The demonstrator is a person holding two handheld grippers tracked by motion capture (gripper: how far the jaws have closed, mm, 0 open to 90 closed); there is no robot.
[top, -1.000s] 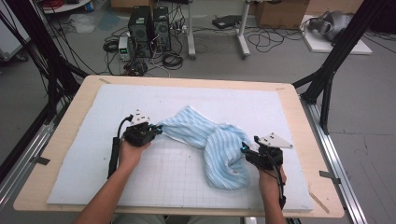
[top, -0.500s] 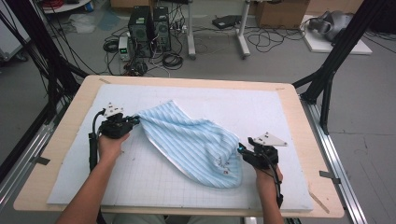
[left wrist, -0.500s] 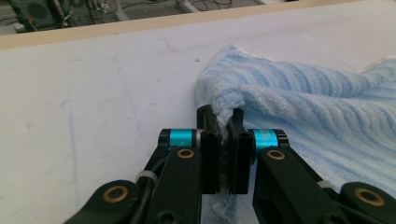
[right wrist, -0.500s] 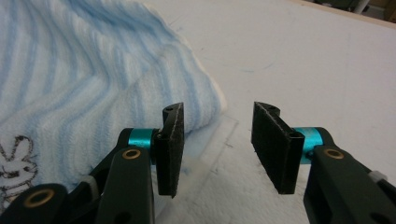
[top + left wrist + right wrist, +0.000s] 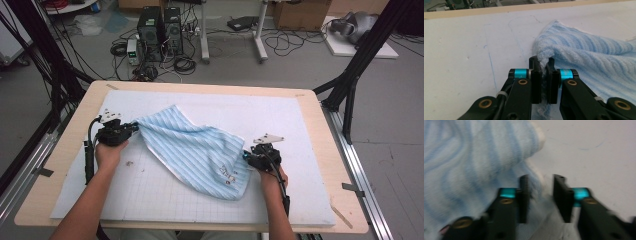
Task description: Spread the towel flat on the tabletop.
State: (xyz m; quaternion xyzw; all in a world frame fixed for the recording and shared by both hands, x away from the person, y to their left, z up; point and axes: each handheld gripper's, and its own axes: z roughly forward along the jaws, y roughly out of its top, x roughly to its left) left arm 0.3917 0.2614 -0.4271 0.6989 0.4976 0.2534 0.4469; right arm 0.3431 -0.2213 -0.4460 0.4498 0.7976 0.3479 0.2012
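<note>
Towel [image 5: 195, 152] first: from the high view it lies rumpled across the middle of the white mat [image 5: 310, 130] on the bench [image 5: 320, 107], stretched on a slant between the two hands. It is pale blue with thin white stripes, and a small mark sits near its lower right corner. It looks soft and light, sagging into folds wherever nothing holds it, so I judge it will drape and bunch rather than keep a shape; corners and hems are the sensible places to pinch. The left claw [image 5: 131, 127] is at the cloth's far left corner, the right claw [image 5: 246, 156] at its right edge.

In the left gripper view the left claw [image 5: 544, 75] is clamped tight on a bunched corner of the towel [image 5: 594, 62], terry loops squeezed up between the jaws. The pile looks thick and fuzzy, not slippery.

The right gripper view is blurred. The right claw [image 5: 541, 195] stands with its jaws apart, the towel [image 5: 474, 157] lying against the left jaw and some cloth beneath the gap, nothing pinched.
</note>
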